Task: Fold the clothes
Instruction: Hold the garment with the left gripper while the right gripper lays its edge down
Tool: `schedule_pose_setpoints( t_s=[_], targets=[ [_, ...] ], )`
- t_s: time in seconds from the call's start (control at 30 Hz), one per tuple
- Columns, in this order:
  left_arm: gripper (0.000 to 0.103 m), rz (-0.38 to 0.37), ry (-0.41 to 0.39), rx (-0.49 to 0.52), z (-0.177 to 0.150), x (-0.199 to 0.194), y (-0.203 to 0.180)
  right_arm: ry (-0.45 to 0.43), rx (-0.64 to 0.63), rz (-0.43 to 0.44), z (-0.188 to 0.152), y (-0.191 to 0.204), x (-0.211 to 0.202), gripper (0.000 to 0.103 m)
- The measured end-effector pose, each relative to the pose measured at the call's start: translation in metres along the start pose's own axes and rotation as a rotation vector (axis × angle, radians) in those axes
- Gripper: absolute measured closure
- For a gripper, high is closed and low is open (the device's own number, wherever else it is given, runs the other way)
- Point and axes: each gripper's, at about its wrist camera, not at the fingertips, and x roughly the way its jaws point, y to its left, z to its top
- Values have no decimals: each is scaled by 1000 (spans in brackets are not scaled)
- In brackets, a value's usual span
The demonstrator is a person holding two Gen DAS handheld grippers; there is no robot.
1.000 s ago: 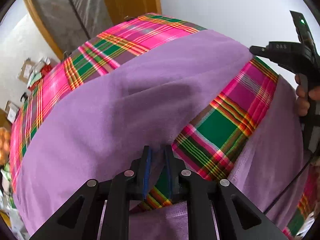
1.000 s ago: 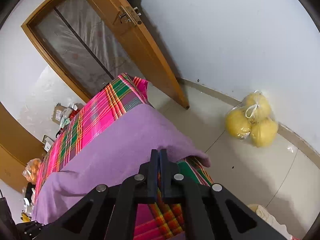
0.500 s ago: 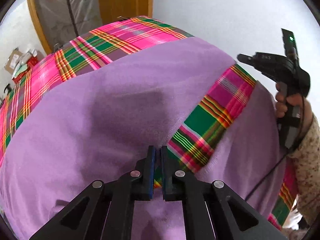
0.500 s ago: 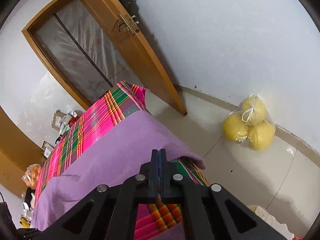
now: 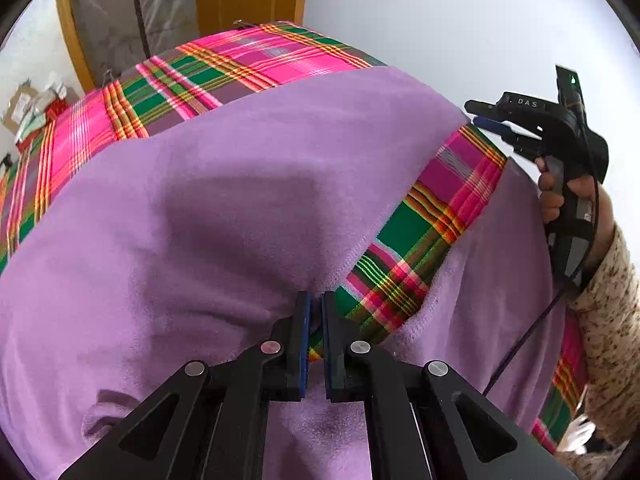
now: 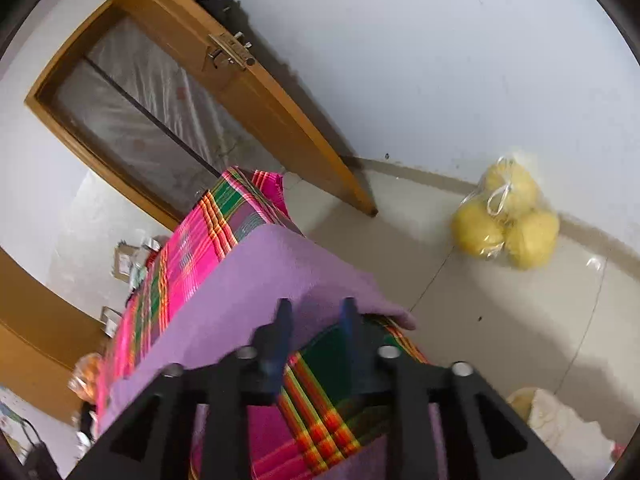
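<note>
- Left gripper (image 5: 315,304) nearly closed, pinching hem of purple fleece garment (image 5: 224,208).
- Right gripper (image 6: 316,312) spread open, empty, above plaid bedspread (image 6: 320,400).

**Occlusions, cut-offs and unclear regions**

Left wrist view: the soft lilac fleece garment (image 5: 240,208) runs out of frame at the left and bottom edges; its full outline cannot be traced. It covers most of the pink-green-yellow plaid cloth (image 5: 248,60), whose surface beneath is hidden. The hem corner disappears between the nearly closed fingers of the black left gripper (image 5: 315,312); contact there is hidden. The beige speckled sleeve (image 5: 608,320) is cut by the right edge. Small boxes and clutter (image 5: 32,108) at far left are too small to identify.

Right wrist view: the right gripper's fingers (image 6: 282,320) are motion-blurred. The white-cream bundle (image 6: 556,416) at lower right is cropped, unidentifiable.
</note>
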Motion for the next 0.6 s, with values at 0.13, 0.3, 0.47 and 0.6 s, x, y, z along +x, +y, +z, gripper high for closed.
schedule_pose_setpoints(
  t_s=[0.13, 0.3, 0.47, 0.6],
  targets=[
    [98, -1, -3, 5, -1, 0, 0, 46, 16, 7, 4, -3, 13, 69],
    [98, -6, -4, 6, -1, 0, 1, 30, -42, -38, 1, 5, 12, 86],
    [98, -18, -8, -2, -1, -1, 4, -36, -73, -42, 0, 13, -1, 98],
    [98, -26, -12, 5, -2, -3, 4, -93, -95, -54, 2, 19, -14, 98]
  ],
)
